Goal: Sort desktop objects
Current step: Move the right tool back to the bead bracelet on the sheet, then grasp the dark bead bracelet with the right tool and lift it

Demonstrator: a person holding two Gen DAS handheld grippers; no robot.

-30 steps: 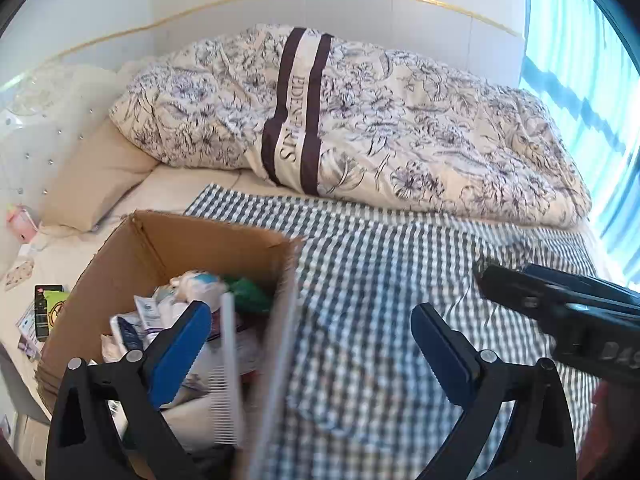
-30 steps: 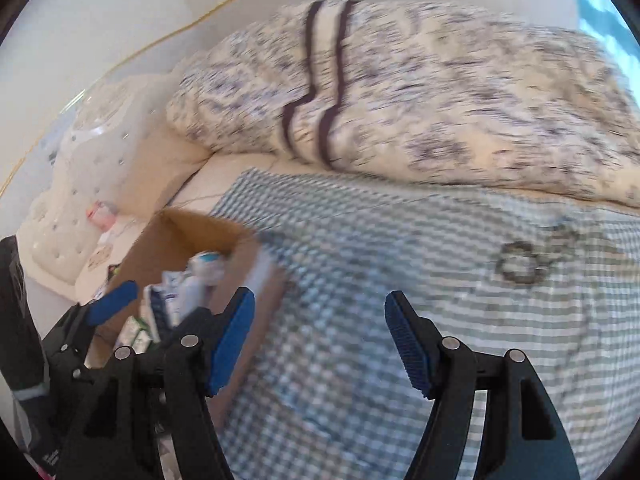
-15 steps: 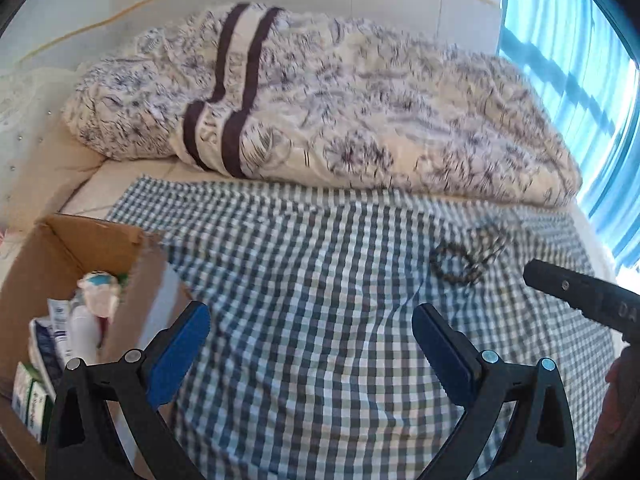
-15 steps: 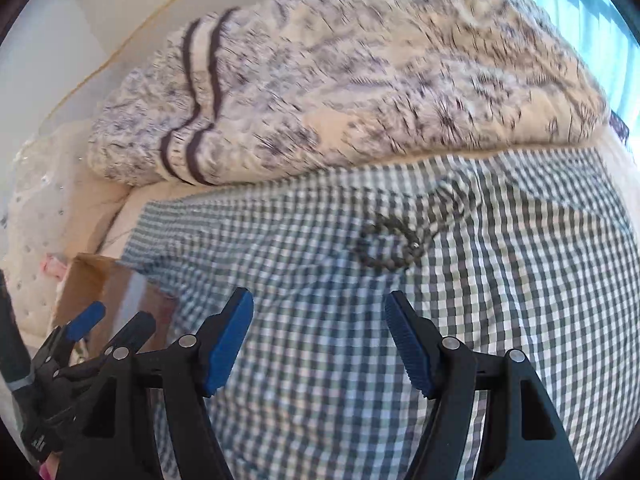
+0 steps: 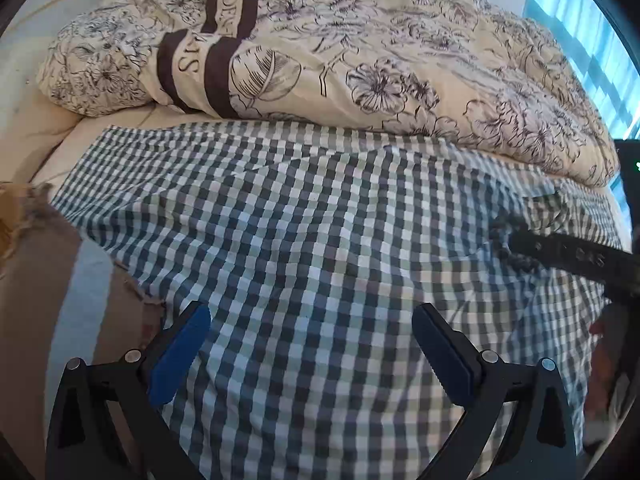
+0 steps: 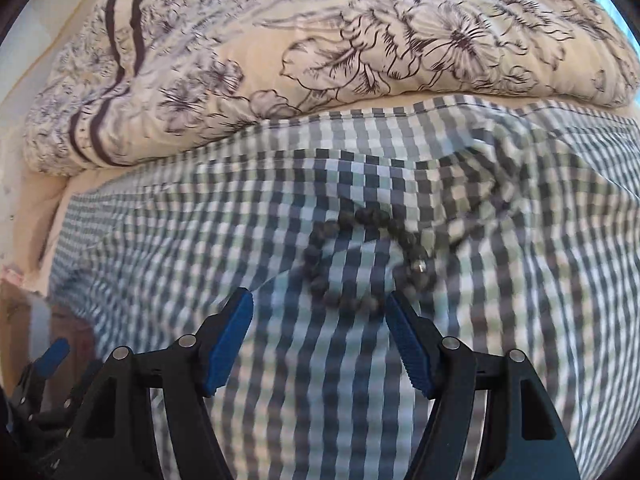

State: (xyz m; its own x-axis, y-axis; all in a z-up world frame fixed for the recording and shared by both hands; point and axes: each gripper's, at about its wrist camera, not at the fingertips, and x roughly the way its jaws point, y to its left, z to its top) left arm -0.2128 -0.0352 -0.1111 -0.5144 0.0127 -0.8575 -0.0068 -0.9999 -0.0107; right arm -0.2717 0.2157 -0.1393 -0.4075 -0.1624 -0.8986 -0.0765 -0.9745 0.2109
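We hold our right gripper (image 6: 319,340) with its blue-padded fingers spread wide, empty, low over the green-and-white checked cloth (image 6: 200,248) spread on the bed. The string of dark round beads (image 6: 360,260) lies in a loop on that cloth just ahead of the fingertips, its near edge almost level with the right-hand pad; we cannot tell whether they touch. Our left gripper (image 5: 311,354) is likewise spread and empty above the same cloth, with the brown cardboard box (image 5: 36,300) at its left side. The cream quilt with dark flower print (image 5: 360,48) lies bunched behind the cloth.
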